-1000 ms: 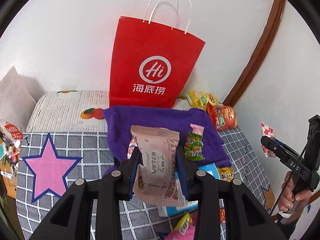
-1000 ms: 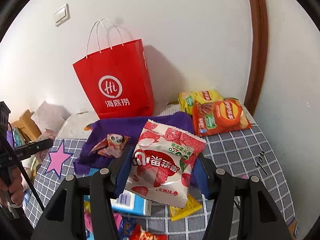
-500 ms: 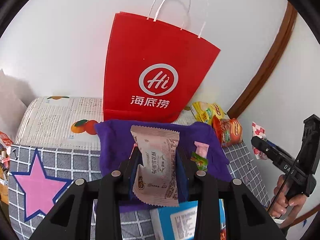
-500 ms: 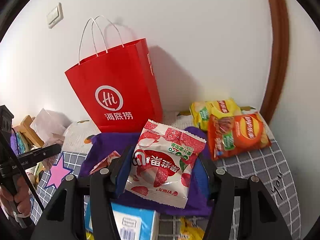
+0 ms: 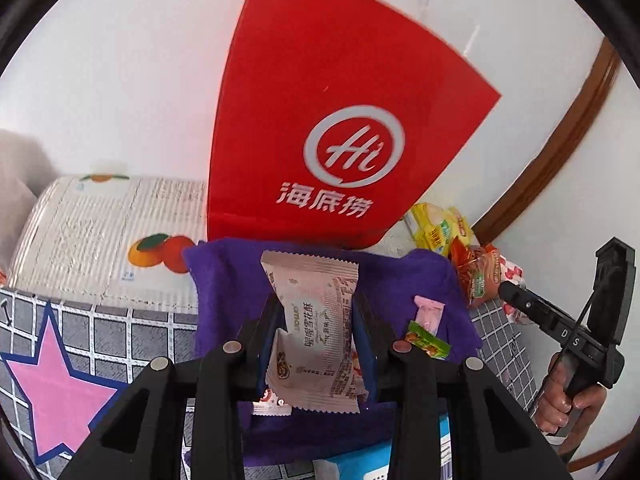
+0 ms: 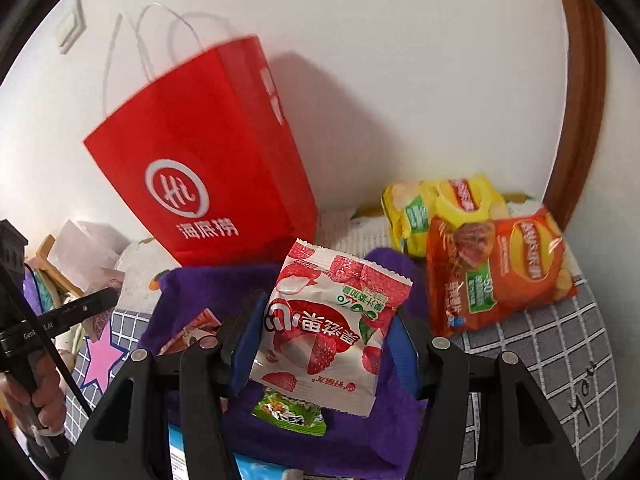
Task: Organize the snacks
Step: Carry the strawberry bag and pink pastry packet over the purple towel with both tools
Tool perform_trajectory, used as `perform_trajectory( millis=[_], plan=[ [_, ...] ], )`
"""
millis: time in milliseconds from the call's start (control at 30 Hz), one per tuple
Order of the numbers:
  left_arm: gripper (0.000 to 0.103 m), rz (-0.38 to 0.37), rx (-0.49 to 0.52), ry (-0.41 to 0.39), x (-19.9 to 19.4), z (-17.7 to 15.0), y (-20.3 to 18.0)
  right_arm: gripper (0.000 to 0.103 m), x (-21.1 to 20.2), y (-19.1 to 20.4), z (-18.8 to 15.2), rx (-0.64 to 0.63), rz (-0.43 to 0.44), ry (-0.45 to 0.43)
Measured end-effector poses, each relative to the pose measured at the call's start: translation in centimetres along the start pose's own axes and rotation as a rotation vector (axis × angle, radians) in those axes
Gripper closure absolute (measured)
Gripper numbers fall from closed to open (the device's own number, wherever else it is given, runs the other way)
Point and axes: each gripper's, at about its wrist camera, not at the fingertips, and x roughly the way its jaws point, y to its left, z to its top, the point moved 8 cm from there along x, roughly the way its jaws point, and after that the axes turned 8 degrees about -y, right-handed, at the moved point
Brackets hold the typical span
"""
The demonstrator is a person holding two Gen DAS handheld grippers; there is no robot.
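Note:
My left gripper (image 5: 316,308) is shut on a pale pink snack packet (image 5: 316,332), held over a purple cloth (image 5: 224,280). On that cloth lie a small pink candy (image 5: 428,312) and a green one (image 5: 427,345). My right gripper (image 6: 326,314) is shut on a red-and-white strawberry snack bag (image 6: 332,328), over the same purple cloth (image 6: 200,292). A green candy (image 6: 290,414) and a red-orange packet (image 6: 192,330) lie on the cloth below it. A red paper bag (image 5: 332,140) (image 6: 208,168) stands upright just behind the cloth, against the wall.
Yellow (image 6: 440,204) and orange (image 6: 500,268) chip bags lie at the back right on the grey checked cover (image 6: 560,340). A blue-and-white box (image 5: 360,464) sits near the front. The other handheld gripper and a hand (image 5: 568,400) show at the right edge. Clutter (image 6: 60,264) is at the left.
Both grippers have moved forward and a little down toward the red bag, each keeping its packet. The bag and cloth now look larger and closer.

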Motion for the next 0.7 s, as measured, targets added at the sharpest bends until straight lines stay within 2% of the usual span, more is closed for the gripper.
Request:
perform_trajectory(
  millis=[200,367,700],
  plan=[
    [0.07,0.014,-0.006,0.025,0.9,-0.6,0.6,0.045,2.2,-1.2,-2.1,-0.102,-0.045,0.104],
    [0.07,0.021,-0.002,0.039,1.4,-1.0,0.7,0.045,4.0,-2.1,-4.5,-0.138,-0.037,0.226],
    [0.07,0.036,-0.012,0.052,2.0,-1.3,1.2,0.045,5.1,-1.5,-6.8,-0.189,0.004,0.315]
  ],
)
